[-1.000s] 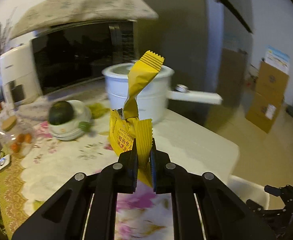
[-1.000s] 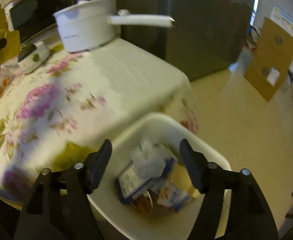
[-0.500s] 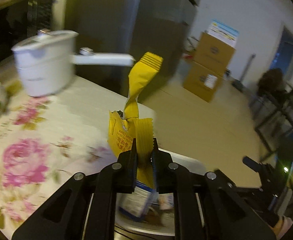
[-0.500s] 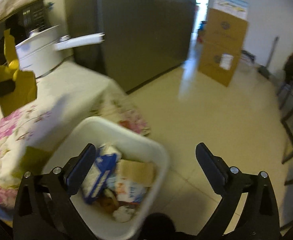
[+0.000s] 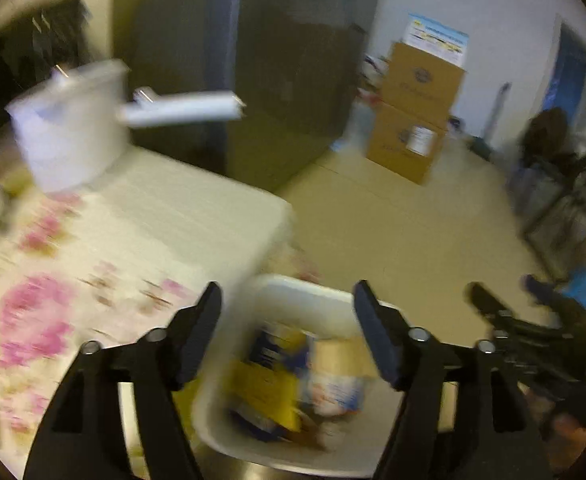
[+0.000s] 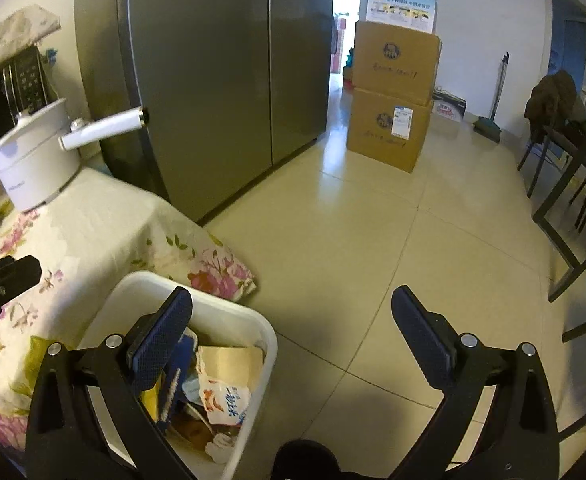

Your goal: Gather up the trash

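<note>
The left gripper [image 5: 287,312] hangs over the white bin [image 5: 305,292] beside the table [image 5: 197,208], its jaws opening with nothing between them, so the yellow wrapper [image 5: 265,390] lies in the bin among other trash; the right gripper [image 6: 293,320] is spread wide and empty, clear of the drop.
</note>
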Demonstrator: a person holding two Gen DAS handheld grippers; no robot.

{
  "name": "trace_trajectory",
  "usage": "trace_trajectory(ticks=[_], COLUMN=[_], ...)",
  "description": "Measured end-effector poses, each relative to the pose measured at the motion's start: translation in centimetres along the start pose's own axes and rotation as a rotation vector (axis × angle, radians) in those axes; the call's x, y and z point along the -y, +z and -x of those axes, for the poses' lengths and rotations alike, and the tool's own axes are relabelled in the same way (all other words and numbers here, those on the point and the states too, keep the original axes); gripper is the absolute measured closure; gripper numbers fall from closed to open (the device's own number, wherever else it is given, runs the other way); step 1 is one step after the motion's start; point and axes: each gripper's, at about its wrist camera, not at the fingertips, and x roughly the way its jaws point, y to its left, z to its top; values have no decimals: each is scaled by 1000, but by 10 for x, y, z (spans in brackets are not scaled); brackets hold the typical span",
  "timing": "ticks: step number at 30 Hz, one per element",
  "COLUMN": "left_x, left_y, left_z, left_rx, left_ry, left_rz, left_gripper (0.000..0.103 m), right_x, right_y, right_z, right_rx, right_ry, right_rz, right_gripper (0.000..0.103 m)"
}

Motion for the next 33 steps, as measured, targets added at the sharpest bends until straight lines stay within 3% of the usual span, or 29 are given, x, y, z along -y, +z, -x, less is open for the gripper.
trace_trajectory(ticks=[2,5,10,18,25,33], left_x=[2,0,-19,-67,-94,-108], left_y=[-1,-5,-15,-37,-51,-57], left_z=[19,53,74,93,106,107], left_rx=[107,271,323,243,203,177], left_ry=[145,298,478,586,590,592], left_rz=[-27,-17,67,188,262,294], left_gripper=[11,7,7,7,7,7], right_x=[-6,-20,-49,-105,-141,-150], right_y=[4,8,11,6,2,0], right_z=[11,28,47,61,69,65], right_rx=[52,131,208,240,258,245], right_ry=[29,68,179,252,272,266], right_rz=[-3,3,32,129,196,201], right_gripper=[7,7,7,7,7,7])
